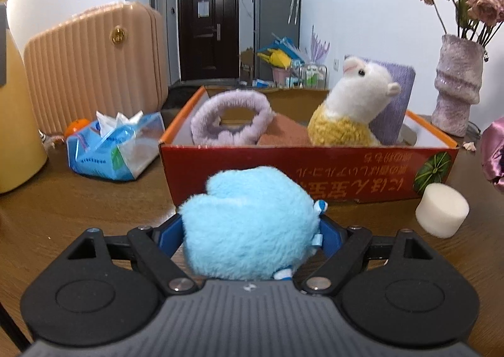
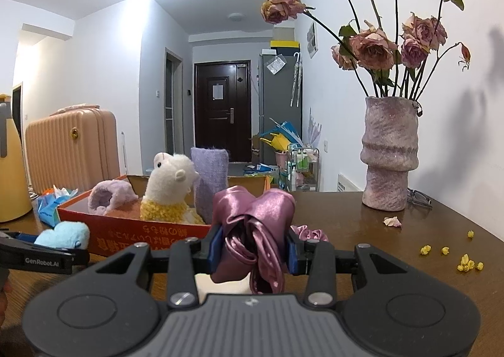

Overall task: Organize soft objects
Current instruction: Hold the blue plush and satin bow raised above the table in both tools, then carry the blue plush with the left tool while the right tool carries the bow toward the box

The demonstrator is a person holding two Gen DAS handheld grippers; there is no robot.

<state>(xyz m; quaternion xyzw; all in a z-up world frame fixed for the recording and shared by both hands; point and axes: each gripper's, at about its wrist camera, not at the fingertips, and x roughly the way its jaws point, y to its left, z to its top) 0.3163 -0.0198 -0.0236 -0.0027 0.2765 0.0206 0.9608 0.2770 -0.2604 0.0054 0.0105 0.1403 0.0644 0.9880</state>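
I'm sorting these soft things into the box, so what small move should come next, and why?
Probably lift the left gripper and carry the blue plush forward over the red box. The plush is clamped and sits just short of the box's near wall, and there is free space between the purple headband and the alpaca toy.

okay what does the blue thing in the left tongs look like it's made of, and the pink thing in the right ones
Blue toy: looks like plush, with short fuzzy matte pile all over. Pink bundle: looks like satin or a similar silky fabric, with glossy highlights along loose folds. Exact fibre cannot be told.
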